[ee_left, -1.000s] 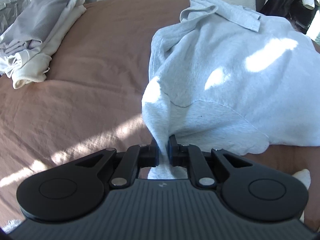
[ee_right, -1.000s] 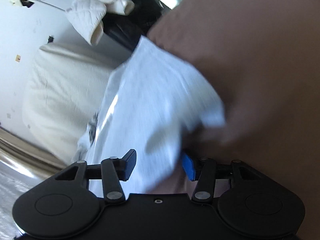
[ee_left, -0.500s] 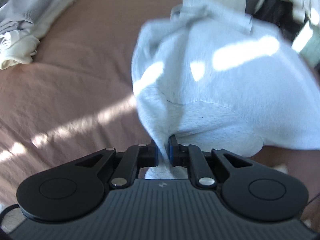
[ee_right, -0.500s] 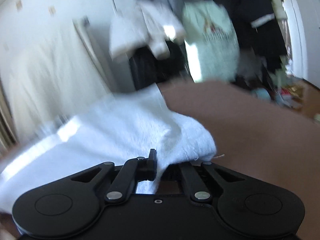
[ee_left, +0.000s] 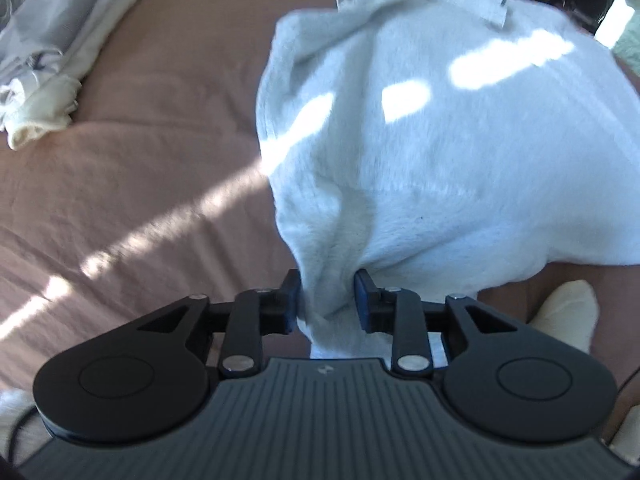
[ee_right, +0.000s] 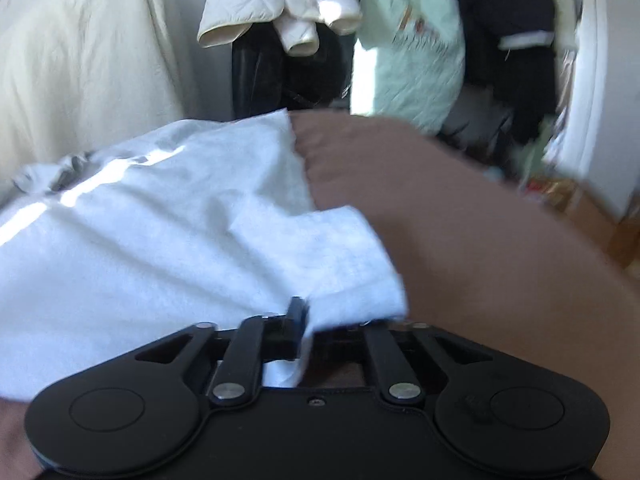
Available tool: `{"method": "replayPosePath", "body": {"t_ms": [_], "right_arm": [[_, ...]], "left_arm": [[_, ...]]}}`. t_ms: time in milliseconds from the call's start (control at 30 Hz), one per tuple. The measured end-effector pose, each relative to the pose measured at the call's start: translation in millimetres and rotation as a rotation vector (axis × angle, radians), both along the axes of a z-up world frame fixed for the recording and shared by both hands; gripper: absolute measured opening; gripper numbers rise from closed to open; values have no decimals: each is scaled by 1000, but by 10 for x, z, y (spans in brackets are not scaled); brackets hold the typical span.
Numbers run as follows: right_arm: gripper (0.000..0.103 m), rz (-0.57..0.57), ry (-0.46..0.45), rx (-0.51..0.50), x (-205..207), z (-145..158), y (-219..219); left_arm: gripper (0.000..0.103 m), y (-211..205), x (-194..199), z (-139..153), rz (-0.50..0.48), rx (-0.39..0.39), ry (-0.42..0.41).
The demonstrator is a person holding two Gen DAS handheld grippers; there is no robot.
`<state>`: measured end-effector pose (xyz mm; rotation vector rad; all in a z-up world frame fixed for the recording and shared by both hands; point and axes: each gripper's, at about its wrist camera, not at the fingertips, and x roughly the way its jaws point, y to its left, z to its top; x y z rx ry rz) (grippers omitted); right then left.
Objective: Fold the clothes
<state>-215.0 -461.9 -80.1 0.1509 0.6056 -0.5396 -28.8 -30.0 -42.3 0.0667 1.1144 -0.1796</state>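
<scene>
A light grey sweatshirt [ee_left: 420,152] lies bunched on the brown bed sheet [ee_left: 140,184]. My left gripper [ee_left: 327,300] has its jaws parted a little, with a fold of the sweatshirt's edge still between them. In the right wrist view the same sweatshirt [ee_right: 160,232] spreads to the left. My right gripper [ee_right: 332,328] is shut on its near corner, and the cloth hides the right fingertip.
A stack of folded pale clothes [ee_left: 52,56] sits at the far left of the bed. A cream sock [ee_left: 568,316] lies near the right. Beyond the bed are a cream cover [ee_right: 80,48], hanging jackets [ee_right: 280,4] and a mint bag [ee_right: 412,52].
My left gripper's jaws have opened from a tight pinch to a small gap around the cloth. My right gripper went from open to shut on the sweatshirt corner and swung level.
</scene>
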Motion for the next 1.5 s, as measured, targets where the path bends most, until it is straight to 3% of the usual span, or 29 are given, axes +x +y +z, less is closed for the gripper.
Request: {"method": "replayPosePath", "body": {"t_ms": [33,100,167,200,300,367,433,533,600,700,733,800,867,900,933,967,1067,1100,1200,1233,1400,1500], "right_arm": [[41,-18,13,3,-57,23,-30],[41,-54,39,9,-170,69,-90],[43,-62,-8,34,-246,248,-76],[45,-65,-34,47,-283,344,-65],[49,32,-78,41,-135,630,154],[52,158,-94,94,32,771,314],[52,305,-120,196,207,888,464],[52,467,-143,449,447,980,601],[52,582,-97,594,667,1091,723],[53,776,9,779,1077,1390,925],[55,791,47,791,1183,1497,998],[57,773,183,719,1467,1734,1187],[57,764,326,549,1753,1907,1400],[57,782,373,447,1877,1965,1498],[57,808,410,352,2022,1978,1605],[57,832,445,258,2173,1985,1714],[57,862,478,174,2680,1810,1892],[57,851,485,172,2867,1724,1910],[56,792,535,154,3309,1470,1978],[56,786,555,153,3391,1409,2001],[56,892,634,116,3583,1312,2096],[56,877,603,199,3815,1251,1947]], "left_arm": [[34,28,-1,78,0,3,-20],[37,56,106,212,-1,41,-61],[52,82,220,345,-1,81,-102],[52,95,277,411,-2,101,-122],[52,126,548,471,4,116,-144],[52,110,751,425,-26,97,-164],[54,19,879,334,-150,32,-212],[54,-135,1093,153,-129,159,-216],[54,-216,1237,61,-139,254,-240],[55,-220,1476,8,-163,250,-250],[57,-239,1551,-28,-168,247,-248],[57,-286,1707,-112,-176,244,-243],[55,-307,1835,-208,-152,222,-201],[49,-318,1868,-261,-130,203,-162],[25,-320,1904,-312,-112,182,-137],[8,-326,1945,-360,-123,161,-127],[8,-265,2008,-376,-117,190,-177],[9,-173,2023,-312,-78,155,-188],[9,255,2062,-122,102,-114,-151],[9,376,2070,-125,148,-169,-132],[11,784,2148,-427,300,-331,-13],[11,1074,2027,-479,429,-530,20]]}}
